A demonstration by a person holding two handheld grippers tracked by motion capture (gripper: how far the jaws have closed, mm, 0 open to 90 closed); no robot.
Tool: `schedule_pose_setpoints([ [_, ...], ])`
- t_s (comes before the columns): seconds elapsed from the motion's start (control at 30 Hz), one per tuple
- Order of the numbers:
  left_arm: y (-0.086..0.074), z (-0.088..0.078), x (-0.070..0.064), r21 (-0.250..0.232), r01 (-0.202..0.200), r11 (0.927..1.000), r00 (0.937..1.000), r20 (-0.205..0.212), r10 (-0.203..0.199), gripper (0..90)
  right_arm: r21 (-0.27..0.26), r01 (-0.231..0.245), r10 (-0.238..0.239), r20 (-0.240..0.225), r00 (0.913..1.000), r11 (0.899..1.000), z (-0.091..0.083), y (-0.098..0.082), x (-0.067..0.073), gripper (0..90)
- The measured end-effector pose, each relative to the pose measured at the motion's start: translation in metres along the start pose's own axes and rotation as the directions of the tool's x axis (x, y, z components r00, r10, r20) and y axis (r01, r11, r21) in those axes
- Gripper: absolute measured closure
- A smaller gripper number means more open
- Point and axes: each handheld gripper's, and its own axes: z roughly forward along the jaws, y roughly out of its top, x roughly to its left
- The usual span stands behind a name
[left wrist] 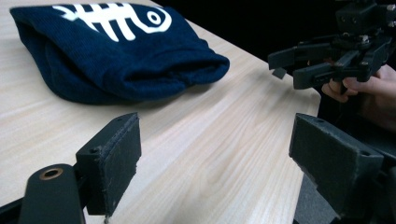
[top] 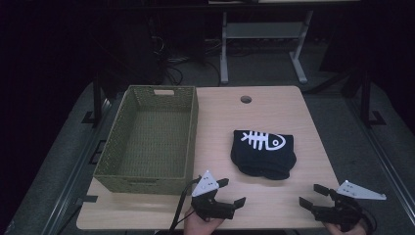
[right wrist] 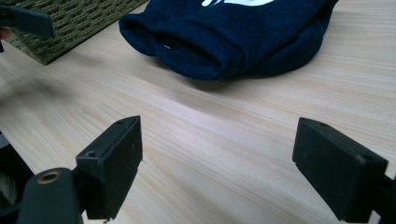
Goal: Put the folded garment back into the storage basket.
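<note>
A folded dark navy garment with a white fish-skeleton print lies on the wooden table, right of centre. It shows close up in the left gripper view and the right gripper view. My left gripper is open near the table's front edge, below the garment's left side, with nothing between its jaws. My right gripper is open at the front right, also holding nothing. In the left gripper view the right gripper shows farther off, in a hand.
A green woven basket stands on the table's left half and looks to hold nothing; its corner shows in the right gripper view. A round cable hole sits near the table's far edge. Table legs and cables lie on the dark floor beyond.
</note>
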Motion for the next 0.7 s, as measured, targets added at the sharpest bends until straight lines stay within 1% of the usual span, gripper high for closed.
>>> schedule_pose_setpoints([
  [0.1, 0.001, -0.001, 0.000, -0.004, -0.002, 1.0000, 1.0000, 0.004, 0.002, 16.4, -0.004, 0.000, 0.000, -0.002, 1.0000, 1.000, 0.000, 0.000, -0.001, 15.5],
  [0.13, 0.002, -0.002, 0.000, -0.008, 0.000, 1.0000, 1.0000, 0.000, 0.000, 16.4, -0.007, -0.013, 0.013, -0.014, 0.9998, 1.000, -0.001, 0.001, -0.001, 15.7],
  [0.17, 0.002, -0.003, 0.000, -0.012, -0.004, 0.9999, 0.9999, -0.010, 0.004, 16.4, -0.007, -0.013, 0.013, -0.014, 0.9998, 1.000, -0.001, 0.001, -0.001, 15.7],
  [0.2, 0.001, -0.004, -0.001, -0.016, -0.006, 0.9999, 0.9999, -0.011, 0.006, 16.4, -0.005, -0.024, 0.024, -0.021, 0.9995, 1.000, -0.001, 0.003, -0.002, 15.8],
  [0.23, 0.001, -0.004, -0.001, -0.016, -0.006, 0.9999, 0.9999, -0.015, 0.006, 16.3, -0.024, -0.039, 0.038, -0.042, 0.9984, 0.999, -0.004, 0.007, -0.002, 16.7],
  [0.27, 0.001, -0.004, -0.002, -0.016, -0.009, 0.9998, 0.9998, -0.016, 0.008, 16.3, -0.024, -0.039, 0.038, -0.042, 0.9984, 0.999, -0.004, 0.007, -0.002, 16.7],
  [0.3, 0.002, -0.004, -0.001, -0.017, -0.007, 0.9998, 0.9999, -0.009, 0.007, 16.3, -0.028, -0.038, 0.036, -0.051, 0.9980, 0.999, -0.004, 0.010, -0.002, 16.6],
  [0.33, 0.004, -0.003, -0.001, -0.013, -0.006, 0.9999, 1.0000, -0.006, 0.006, 16.3, -0.034, -0.029, 0.028, -0.046, 0.9986, 0.999, -0.004, 0.017, -0.004, 16.6],
  [0.37, 0.007, -0.001, 0.000, -0.015, -0.006, 0.9999, 1.0000, -0.006, 0.006, 16.3, -0.034, -0.029, 0.028, -0.046, 0.9986, 0.999, -0.004, 0.017, -0.004, 16.6],
  [0.4, 0.009, 0.001, 0.001, -0.014, -0.007, 0.9999, 1.0000, -0.006, 0.007, 16.3, -0.035, -0.027, 0.025, -0.048, 0.9985, 0.999, -0.004, 0.021, -0.005, 16.4],
  [0.43, 0.012, 0.002, 0.002, -0.012, -0.008, 0.9999, 0.9999, -0.012, 0.008, 16.3, -0.034, -0.029, 0.027, -0.053, 0.9983, 0.999, -0.004, 0.025, -0.007, 16.2],
  [0.47, 0.015, 0.004, 0.003, -0.013, -0.011, 0.9999, 0.9998, -0.017, 0.011, 16.3, -0.035, -0.039, 0.037, -0.052, 0.9979, 0.999, -0.004, 0.033, -0.011, 16.2],
  [0.5, 0.017, 0.005, 0.004, -0.016, -0.014, 0.9998, 0.9996, -0.025, 0.014, 16.3, -0.035, -0.039, 0.037, -0.052, 0.9979, 0.999, -0.004, 0.033, -0.011, 16.2],
  [0.53, 0.019, 0.006, 0.005, -0.025, -0.012, 0.9996, 0.9995, -0.031, 0.012, 16.3, -0.045, -0.042, 0.040, -0.045, 0.9982, 0.998, -0.005, 0.039, -0.015, 16.5],
  [0.57, 0.021, 0.007, 0.006, -0.025, -0.011, 0.9996, 0.9995, -0.030, 0.010, 16.3, -0.045, -0.042, 0.040, -0.045, 0.9982, 0.998, -0.005, 0.039, -0.015, 16.5],
  [0.6, 0.025, 0.011, 0.008, -0.028, -0.011, 0.9995, 0.9992, -0.038, 0.009, 16.3, -0.050, -0.037, 0.036, -0.037, 0.9987, 0.998, -0.005, 0.046, -0.016, 16.5],
  [0.63, 0.025, 0.011, 0.008, -0.028, -0.011, 0.9995, 0.9992, -0.038, 0.009, 16.3, -0.050, -0.037, 0.036, -0.037, 0.9987, 0.998, -0.005, 0.046, -0.016, 16.5],
  [0.67, 0.027, 0.013, 0.009, -0.024, -0.015, 0.9996, 0.9990, -0.043, 0.014, 16.3, -0.049, -0.027, 0.025, -0.032, 0.9992, 0.998, -0.003, 0.051, -0.017, 16.5],
  [0.7, 0.029, 0.015, 0.010, -0.029, -0.005, 0.9996, 0.9993, -0.036, 0.004, 16.3, -0.049, -0.027, 0.025, -0.032, 0.9992, 0.998, -0.003, 0.051, -0.017, 16.5],
])
